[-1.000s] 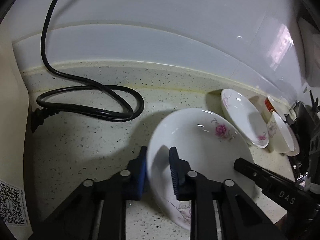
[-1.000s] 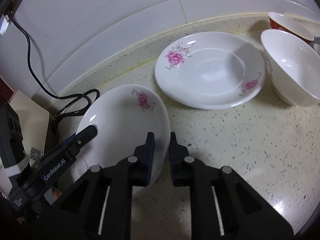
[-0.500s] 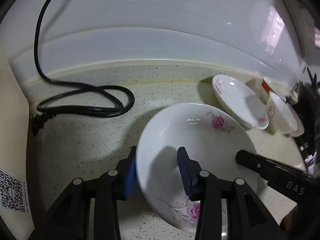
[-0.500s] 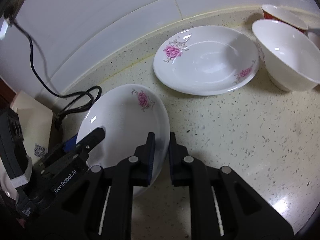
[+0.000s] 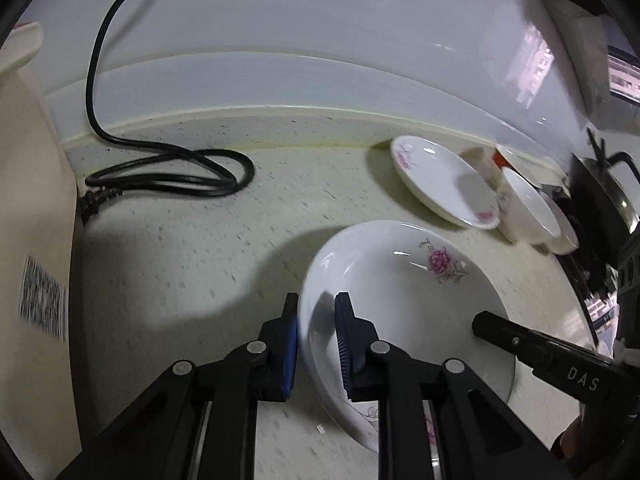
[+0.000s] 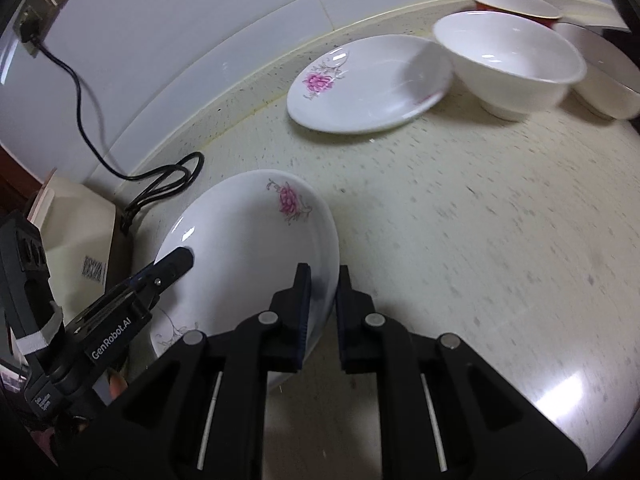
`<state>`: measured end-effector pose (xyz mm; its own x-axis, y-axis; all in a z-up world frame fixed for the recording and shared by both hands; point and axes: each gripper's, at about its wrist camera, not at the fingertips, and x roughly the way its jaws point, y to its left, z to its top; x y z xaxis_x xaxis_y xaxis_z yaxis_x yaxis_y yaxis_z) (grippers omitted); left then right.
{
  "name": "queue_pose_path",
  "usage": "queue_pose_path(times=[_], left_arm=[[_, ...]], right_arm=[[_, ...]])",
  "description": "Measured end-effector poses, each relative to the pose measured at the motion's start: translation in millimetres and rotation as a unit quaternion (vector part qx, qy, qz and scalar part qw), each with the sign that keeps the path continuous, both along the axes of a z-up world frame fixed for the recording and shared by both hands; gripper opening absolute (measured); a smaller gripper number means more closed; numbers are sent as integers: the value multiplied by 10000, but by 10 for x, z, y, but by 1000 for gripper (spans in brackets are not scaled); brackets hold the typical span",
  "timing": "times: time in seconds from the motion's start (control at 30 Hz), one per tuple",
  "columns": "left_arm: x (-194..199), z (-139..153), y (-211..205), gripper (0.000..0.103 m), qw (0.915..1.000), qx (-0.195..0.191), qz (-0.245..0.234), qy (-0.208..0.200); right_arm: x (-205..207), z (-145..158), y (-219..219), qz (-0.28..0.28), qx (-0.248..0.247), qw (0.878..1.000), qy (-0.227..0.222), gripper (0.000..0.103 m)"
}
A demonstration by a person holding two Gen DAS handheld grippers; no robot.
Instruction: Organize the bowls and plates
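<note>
Both hand-held grippers, left (image 5: 316, 320), right (image 6: 323, 286), pinching floral plate (image 6: 248, 248) rim

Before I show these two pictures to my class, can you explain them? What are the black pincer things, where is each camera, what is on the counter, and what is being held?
There is no robot here. A person holds a two-finger gripper in each hand, and each gripper carries a fisheye camera looking forward along its fingers. One picture is from the left gripper, the other from the right gripper.

Both grippers pinch opposite rims of the same flowered plate, raised and tilted over the speckled counter.

Farther back on the counter lie a second flowered plate, a white bowl, a red-sided bowl and part of another white dish. A black power cord is coiled by the wall.
</note>
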<state>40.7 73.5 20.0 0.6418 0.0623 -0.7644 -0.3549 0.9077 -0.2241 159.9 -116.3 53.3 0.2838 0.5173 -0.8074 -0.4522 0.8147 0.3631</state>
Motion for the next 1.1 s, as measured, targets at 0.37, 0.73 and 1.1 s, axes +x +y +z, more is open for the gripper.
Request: queue_pose_path(times=[0.37, 0.73, 1.1], left_arm=[[-268, -1, -441, 18, 9993, -102, -354, 85], [-552, 64, -770, 18, 9965, -182, -809, 59], [-686, 174, -1076, 18, 9929, -6, -1180, 119]], right_arm=[[-430, 225, -387, -156, -224, 9996, -73, 14], [-766, 327, -831, -457, -305, 9983, -204, 14], [-992, 366, -1228, -760, -144, 9967, -230, 14]])
